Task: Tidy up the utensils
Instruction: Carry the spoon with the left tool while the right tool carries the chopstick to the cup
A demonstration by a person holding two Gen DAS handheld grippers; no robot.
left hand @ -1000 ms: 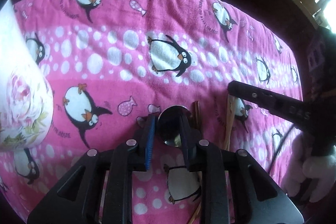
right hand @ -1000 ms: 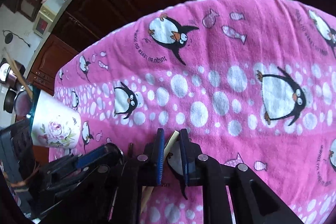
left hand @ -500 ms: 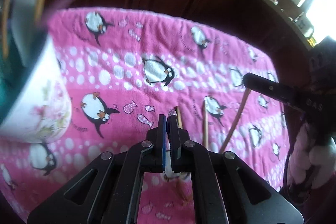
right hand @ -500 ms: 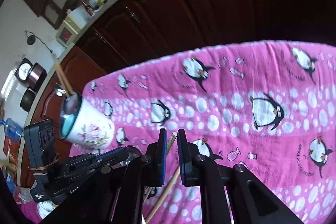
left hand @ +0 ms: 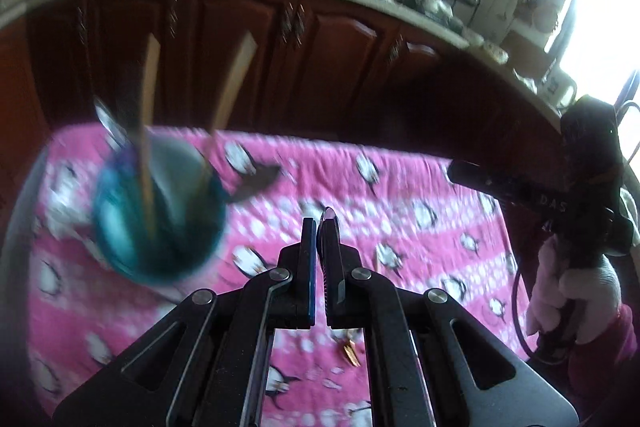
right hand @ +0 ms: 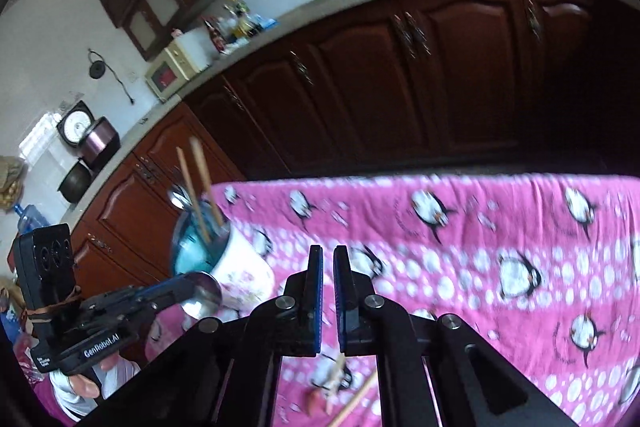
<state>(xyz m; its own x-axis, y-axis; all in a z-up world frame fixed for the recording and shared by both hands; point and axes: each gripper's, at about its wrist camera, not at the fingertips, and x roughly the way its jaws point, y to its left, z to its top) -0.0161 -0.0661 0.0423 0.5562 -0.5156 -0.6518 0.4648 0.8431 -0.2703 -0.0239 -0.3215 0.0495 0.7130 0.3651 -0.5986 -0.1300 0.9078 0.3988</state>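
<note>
Left claw pinching spoon, angled down beside cup; right claw pinching chopstick.

Cup with upright chopsticks blocks the worktop left side; pink cloth centre and right lies open. Loose chopsticks clutter the near edge.

1 cup, 2 chopsticks inside, 1 spoon
</note>
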